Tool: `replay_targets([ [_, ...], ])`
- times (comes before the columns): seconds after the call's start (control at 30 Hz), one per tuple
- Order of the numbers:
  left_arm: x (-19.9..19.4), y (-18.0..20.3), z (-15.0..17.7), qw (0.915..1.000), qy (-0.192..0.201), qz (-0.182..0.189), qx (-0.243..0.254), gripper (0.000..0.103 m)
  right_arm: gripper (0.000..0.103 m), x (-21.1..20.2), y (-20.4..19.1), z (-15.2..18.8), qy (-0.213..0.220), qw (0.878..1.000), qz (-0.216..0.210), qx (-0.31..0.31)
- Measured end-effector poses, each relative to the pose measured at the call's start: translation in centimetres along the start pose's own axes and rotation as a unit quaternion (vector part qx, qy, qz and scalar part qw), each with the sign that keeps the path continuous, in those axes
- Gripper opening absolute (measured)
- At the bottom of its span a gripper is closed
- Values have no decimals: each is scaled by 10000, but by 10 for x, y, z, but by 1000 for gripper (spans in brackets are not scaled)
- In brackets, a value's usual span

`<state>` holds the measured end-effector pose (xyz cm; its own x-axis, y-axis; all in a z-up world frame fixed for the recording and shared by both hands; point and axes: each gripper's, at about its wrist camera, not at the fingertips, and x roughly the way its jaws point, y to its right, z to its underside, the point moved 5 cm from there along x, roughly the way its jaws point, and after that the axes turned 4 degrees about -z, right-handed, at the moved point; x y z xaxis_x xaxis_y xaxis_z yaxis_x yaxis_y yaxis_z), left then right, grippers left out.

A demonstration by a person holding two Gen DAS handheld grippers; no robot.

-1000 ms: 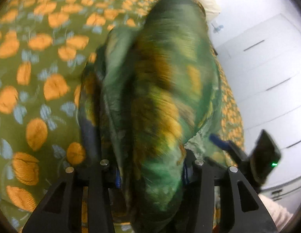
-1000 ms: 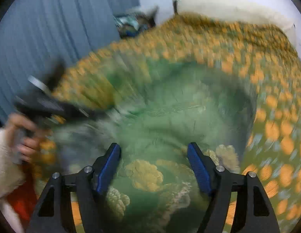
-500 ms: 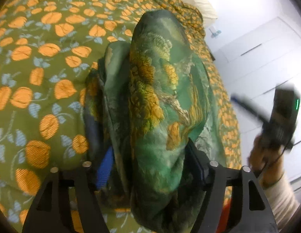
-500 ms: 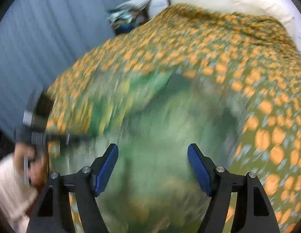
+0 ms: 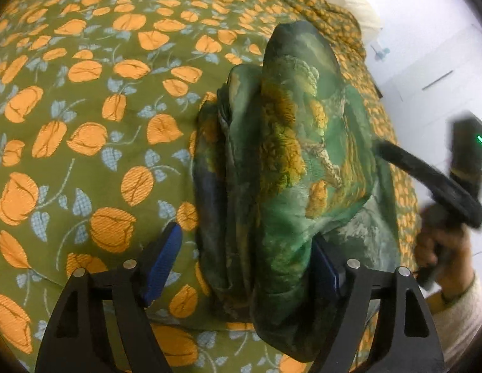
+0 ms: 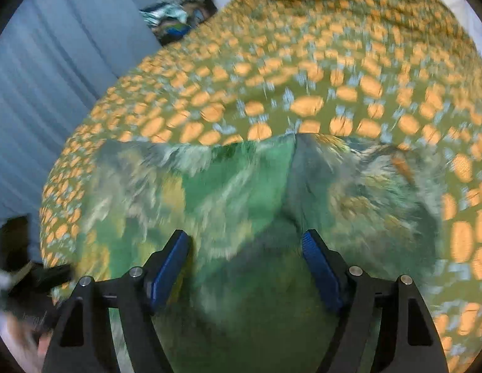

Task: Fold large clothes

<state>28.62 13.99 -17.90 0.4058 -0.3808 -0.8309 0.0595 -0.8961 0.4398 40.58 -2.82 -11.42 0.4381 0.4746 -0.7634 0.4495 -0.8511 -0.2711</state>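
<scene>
The left gripper (image 5: 241,264) has spread its fingers wide since a second ago, letting go of the green garment (image 5: 290,155), which now lies bunched on the bed (image 5: 85,108). The right gripper (image 6: 245,267) hovers wide above it, so the fold must restart.
</scene>
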Motion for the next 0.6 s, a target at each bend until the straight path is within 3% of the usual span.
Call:
replay_targets([
  [0.17,-2,5,5,9998,106,-107,156,80,75,-70,-21,66,329,9981,213,-469],
  [0.23,3,6,3,9998,78,-107,130,80,73,-77,-23,106,307,9968,588,-442],
  [0.3,8,5,2,9998,15,-130,132,81,71,-68,-11,135,204,9950,964,-144],
  [0.37,19,7,1,9996,-75,-184,178,81,71,-47,8,155,-19,9950,860,515],
  [0.47,26,8,4,9993,-98,-311,161,83,82,-19,24,163,-105,9919,942,840],
  [0.6,20,8,4,9995,-41,-311,84,84,88,-17,39,164,-70,9896,488,1348],
])
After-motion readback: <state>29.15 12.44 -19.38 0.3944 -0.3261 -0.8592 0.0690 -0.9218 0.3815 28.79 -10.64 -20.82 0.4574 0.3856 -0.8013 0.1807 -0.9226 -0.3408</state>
